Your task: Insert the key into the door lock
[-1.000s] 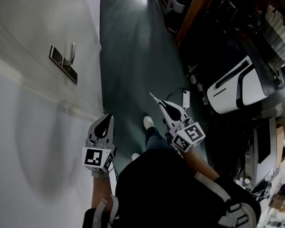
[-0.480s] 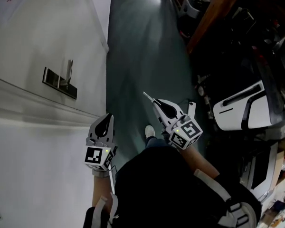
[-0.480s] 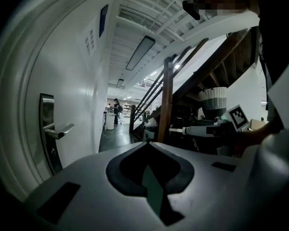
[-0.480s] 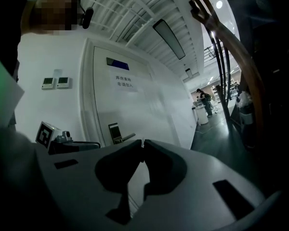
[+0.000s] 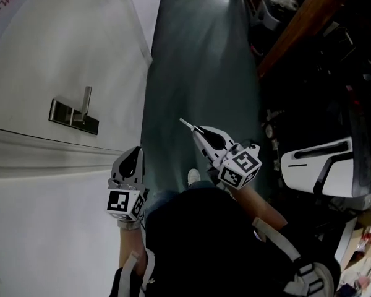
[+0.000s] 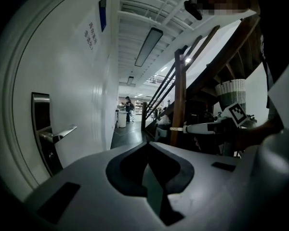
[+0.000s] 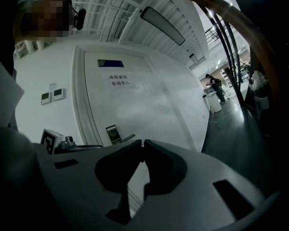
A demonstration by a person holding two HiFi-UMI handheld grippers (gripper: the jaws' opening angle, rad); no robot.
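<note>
The white door [image 5: 62, 48] fills the left of my head view, with dark floor [image 5: 198, 60] running alongside it. On the door I see the lock plate [image 5: 63, 112], its lever handle [image 5: 85, 99] sticking out from it. I hold both grippers low in front of me, well apart from the door. My left gripper [image 5: 137, 150] is clenched, its jaws pressed together with nothing between them, and it points roughly along the door face. My right gripper [image 5: 196, 130] hangs over the floor with its jaws clamped on the key [image 5: 185, 124]. The key's thin pale blade pokes out past the tips, angled toward the door and well apart from the lock plate.
</note>
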